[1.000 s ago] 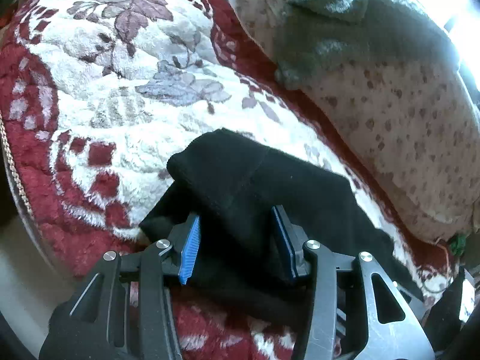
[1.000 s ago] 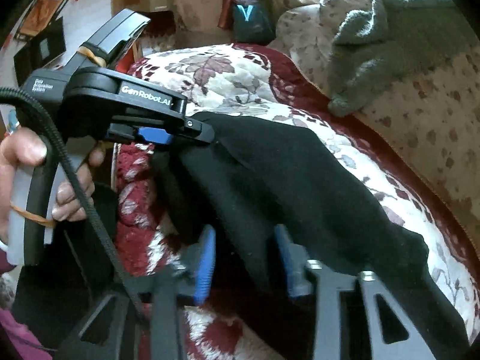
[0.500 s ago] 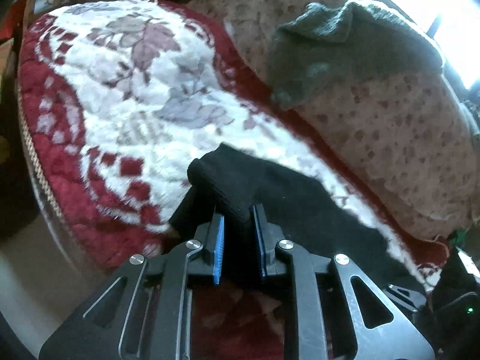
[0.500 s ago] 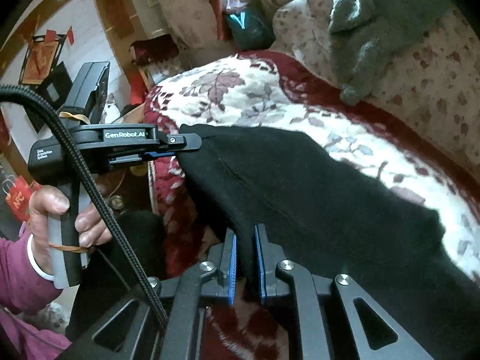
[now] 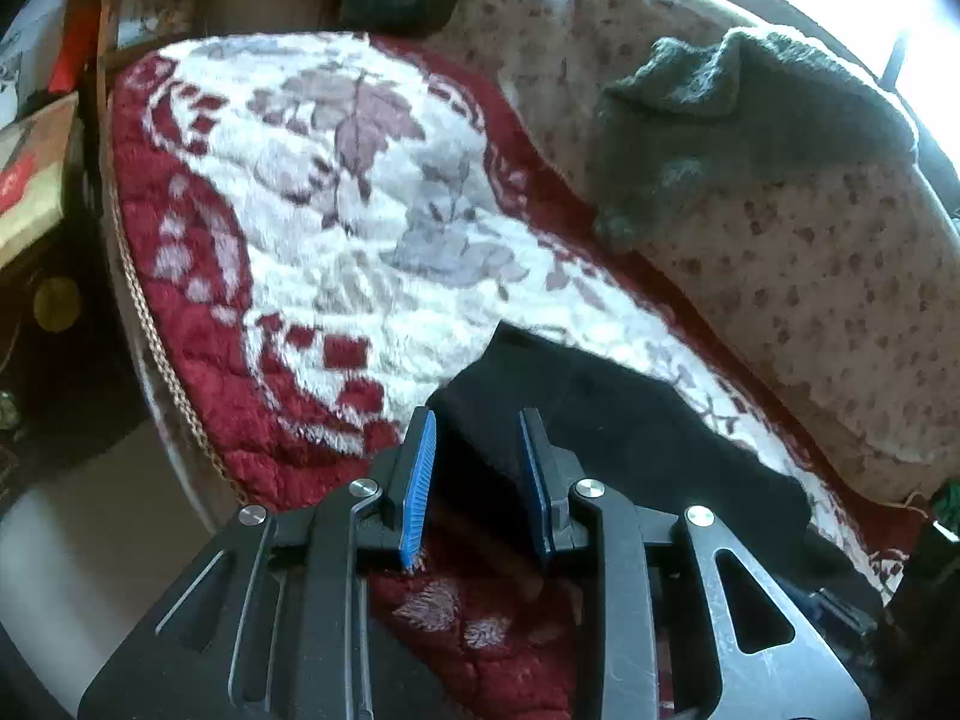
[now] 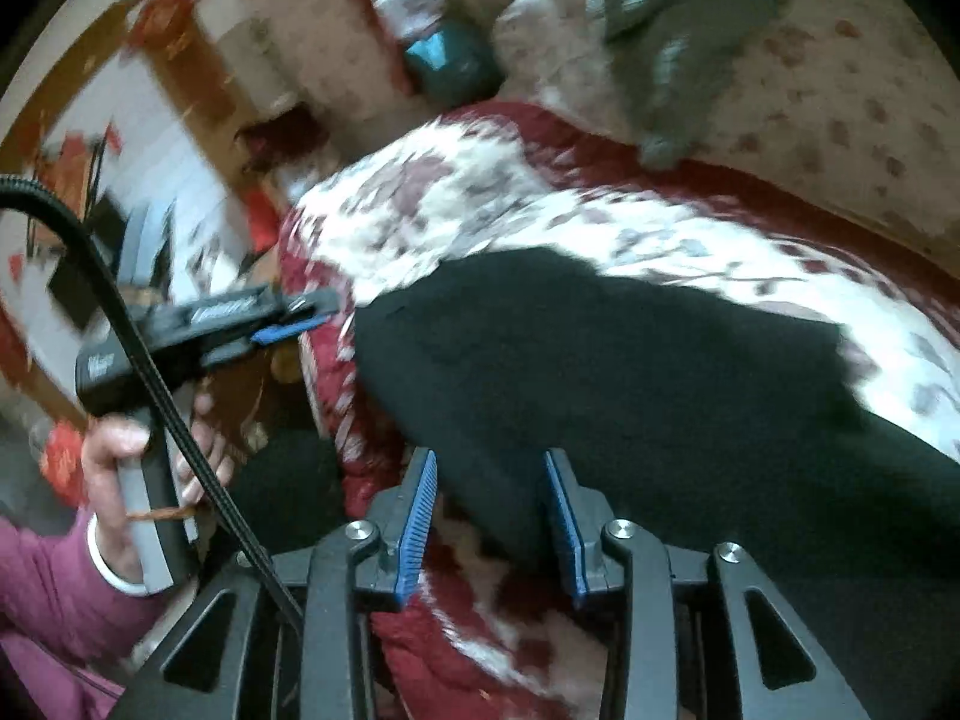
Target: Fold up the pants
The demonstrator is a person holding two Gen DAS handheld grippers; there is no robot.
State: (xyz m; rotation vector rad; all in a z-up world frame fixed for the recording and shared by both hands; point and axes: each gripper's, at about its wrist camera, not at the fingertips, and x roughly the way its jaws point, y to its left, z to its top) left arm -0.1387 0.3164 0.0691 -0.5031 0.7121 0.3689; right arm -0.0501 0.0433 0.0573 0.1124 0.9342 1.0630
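Black pants (image 5: 606,420) lie between both opening tongs (image 5: 477,474).

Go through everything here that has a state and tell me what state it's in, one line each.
Black pants: lying folded on the sofa cover, edge between both sets of fingers.
Left gripper: opening, pads off the cloth.
Right gripper: opening, pads off the cloth.
Grey towel: draped over the sofa back.

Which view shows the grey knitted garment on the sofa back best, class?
The left wrist view: the grey knitted garment is sharp and nearly whole there. In the right wrist view it is motion-blurred and cut off at the top.
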